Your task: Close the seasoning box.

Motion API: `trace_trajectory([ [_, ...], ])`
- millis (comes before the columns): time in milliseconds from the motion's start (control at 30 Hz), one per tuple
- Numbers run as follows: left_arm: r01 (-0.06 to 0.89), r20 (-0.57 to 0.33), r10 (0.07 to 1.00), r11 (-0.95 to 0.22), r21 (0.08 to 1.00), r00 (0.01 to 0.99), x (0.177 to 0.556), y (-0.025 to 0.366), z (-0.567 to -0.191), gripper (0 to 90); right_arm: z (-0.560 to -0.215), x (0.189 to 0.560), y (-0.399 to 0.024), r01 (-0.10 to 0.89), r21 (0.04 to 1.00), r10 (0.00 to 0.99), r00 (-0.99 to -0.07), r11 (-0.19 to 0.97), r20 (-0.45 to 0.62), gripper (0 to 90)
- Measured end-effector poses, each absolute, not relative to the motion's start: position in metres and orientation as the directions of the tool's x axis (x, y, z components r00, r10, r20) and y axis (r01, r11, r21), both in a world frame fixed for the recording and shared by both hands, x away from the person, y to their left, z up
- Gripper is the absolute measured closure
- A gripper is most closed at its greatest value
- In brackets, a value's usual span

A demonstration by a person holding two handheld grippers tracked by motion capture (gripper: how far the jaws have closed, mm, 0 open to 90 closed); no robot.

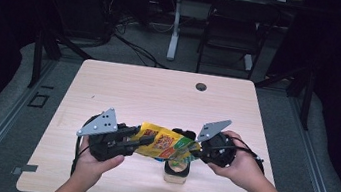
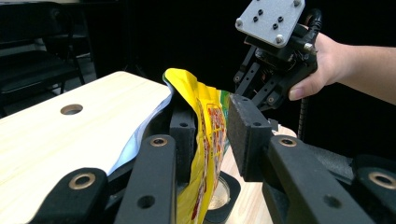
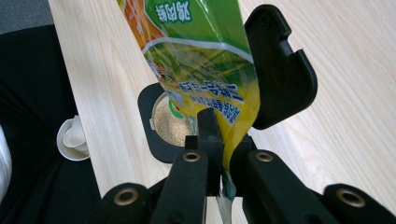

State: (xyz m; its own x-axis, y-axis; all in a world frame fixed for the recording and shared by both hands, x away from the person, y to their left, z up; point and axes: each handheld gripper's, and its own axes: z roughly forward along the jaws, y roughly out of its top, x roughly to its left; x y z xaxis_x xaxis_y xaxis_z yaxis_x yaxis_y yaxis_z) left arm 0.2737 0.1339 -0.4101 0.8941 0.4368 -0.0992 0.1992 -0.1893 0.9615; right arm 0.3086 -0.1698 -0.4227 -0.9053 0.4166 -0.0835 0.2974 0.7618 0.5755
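A yellow and green snack packet [image 1: 164,144] hangs tilted above the table, held at both ends. My left gripper [image 1: 139,139] is shut on its yellow end; in the left gripper view the packet [image 2: 205,121] bulges between the two black pads. My right gripper [image 1: 193,150] is shut on the green end, its jaws pinching the packet's thin edge [image 3: 224,140]. Directly under that lower end stands a small jar [image 1: 176,173] with a black collar [image 3: 147,126] and its black lid [image 3: 280,74] flipped open. Beige grains [image 3: 170,126] lie inside the jar.
The light wooden table [image 1: 158,94] has a round cable hole [image 1: 201,87] near its far edge. A black chair [image 1: 236,29] and a white desk leg [image 1: 175,26] stand beyond it. A small white object [image 3: 72,137] lies below the table's near edge.
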Motion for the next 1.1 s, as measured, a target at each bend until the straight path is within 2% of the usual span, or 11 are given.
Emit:
trace_trajectory([
  [1100, 0.206, -0.100, 0.433, -0.206, 0.957, 0.896, 0.2760, 0.1298, -0.4106, 72.2, -0.4245, 0.3070, -0.1733, 0.305, 0.562, 0.408, -0.911, 0.769, -0.065, 88.2],
])
